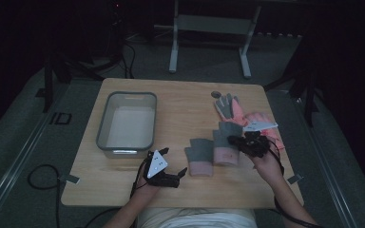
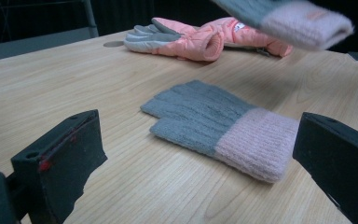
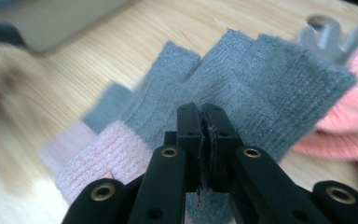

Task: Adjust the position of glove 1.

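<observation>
Wooden table (image 1: 180,99), dim room: right tool (image 1: 247,142) lifts a mitten (image 1: 225,142).
High view: its twin (image 1: 199,156) lies at 9 o'clock of it. Left view: left tool (image 2: 191,163) spread, idle. Right view: jaws pinch the knit; lift slowly, keeping the pinch deep.

The wooden table (image 1: 180,109) carries a grey tub (image 1: 126,120) on its left half. Near the front centre lies a grey mitten with a pink cuff (image 1: 199,157). Just to its right, a second mitten of the same kind (image 1: 226,142) sits at the right tongs (image 1: 240,141), which are closed on its grey part. Behind it lie two pink and grey ski gloves (image 1: 240,114). The left tongs (image 1: 180,175) hover low at the front edge, pointing right toward the first mitten.
</observation>
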Action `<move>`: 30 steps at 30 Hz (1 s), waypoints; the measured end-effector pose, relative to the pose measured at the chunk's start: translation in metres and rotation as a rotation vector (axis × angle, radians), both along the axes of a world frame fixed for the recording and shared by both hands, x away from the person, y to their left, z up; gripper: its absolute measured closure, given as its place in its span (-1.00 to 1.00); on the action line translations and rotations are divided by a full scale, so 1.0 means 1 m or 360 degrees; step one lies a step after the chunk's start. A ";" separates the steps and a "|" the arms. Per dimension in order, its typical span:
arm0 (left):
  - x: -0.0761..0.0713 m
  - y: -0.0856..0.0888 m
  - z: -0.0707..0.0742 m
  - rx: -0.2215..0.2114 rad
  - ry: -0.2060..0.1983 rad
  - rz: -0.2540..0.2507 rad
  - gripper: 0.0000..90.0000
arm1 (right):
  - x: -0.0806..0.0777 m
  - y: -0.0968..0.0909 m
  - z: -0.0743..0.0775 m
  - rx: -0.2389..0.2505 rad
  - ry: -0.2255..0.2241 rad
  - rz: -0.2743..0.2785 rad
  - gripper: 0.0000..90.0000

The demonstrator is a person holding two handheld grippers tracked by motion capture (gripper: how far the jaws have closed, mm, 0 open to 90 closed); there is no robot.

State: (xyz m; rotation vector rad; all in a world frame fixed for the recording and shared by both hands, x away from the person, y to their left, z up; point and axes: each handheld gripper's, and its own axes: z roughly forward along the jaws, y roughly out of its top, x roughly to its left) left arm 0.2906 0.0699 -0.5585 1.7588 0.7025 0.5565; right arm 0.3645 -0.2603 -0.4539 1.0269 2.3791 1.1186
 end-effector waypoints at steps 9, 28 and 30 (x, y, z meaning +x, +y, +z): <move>0.000 0.000 0.000 -0.0006 0.0004 -0.0001 -0.97 | 0.000 0.047 -0.008 0.0047 0.0065 0.0178 0.92; 0.000 0.001 0.000 -0.0009 0.0004 -0.0005 -0.97 | 0.015 0.072 -0.062 -0.0016 0.0271 0.0215 0.91; 0.000 0.001 0.000 -0.0009 0.0004 -0.0004 -0.97 | 0.017 0.072 -0.066 -0.0030 0.0283 0.0216 0.90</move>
